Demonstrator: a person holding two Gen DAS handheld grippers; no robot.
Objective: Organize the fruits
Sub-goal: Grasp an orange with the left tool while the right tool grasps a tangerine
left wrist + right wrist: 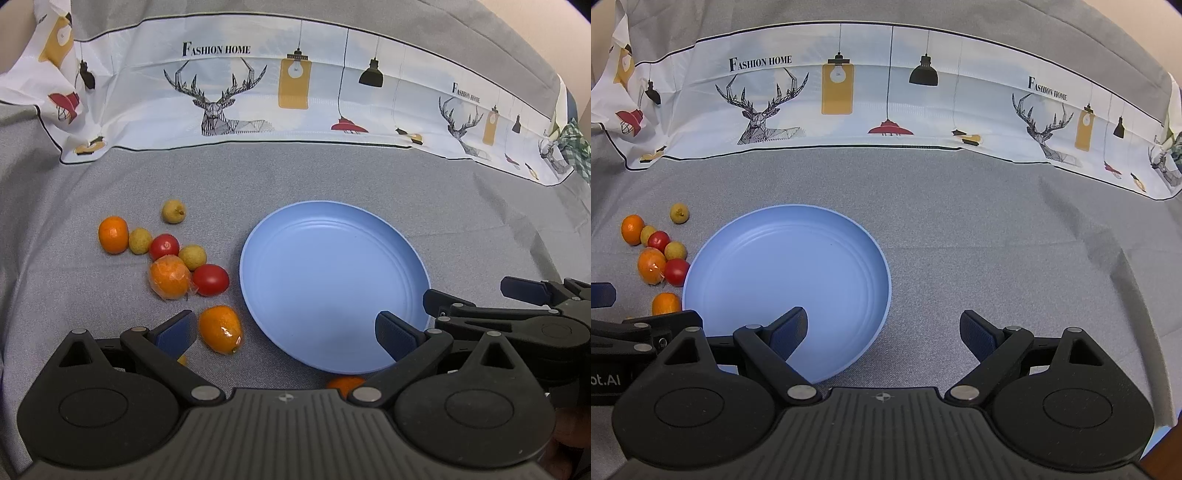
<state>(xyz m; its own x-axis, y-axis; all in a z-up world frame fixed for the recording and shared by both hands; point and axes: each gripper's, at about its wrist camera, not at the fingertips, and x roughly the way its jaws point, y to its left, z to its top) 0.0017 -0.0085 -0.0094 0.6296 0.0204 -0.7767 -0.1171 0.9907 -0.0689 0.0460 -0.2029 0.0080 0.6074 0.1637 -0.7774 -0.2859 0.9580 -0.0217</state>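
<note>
Blue plate (pixel 812 258) bare; fruits (pixel 170 277) left; cloth right free.

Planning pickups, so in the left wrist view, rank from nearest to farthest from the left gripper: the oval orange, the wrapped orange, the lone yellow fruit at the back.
1. Oval orange, just beside the left gripper.
2. Wrapped orange, mid-cluster, further left.
3. Lone yellow fruit, at the cluster's far end.

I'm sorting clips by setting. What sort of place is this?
Likely a home-style tabletop: grey tablecloth, printed "Fashion Home" cloth as backdrop, blue plate beside loose fruit.
</note>
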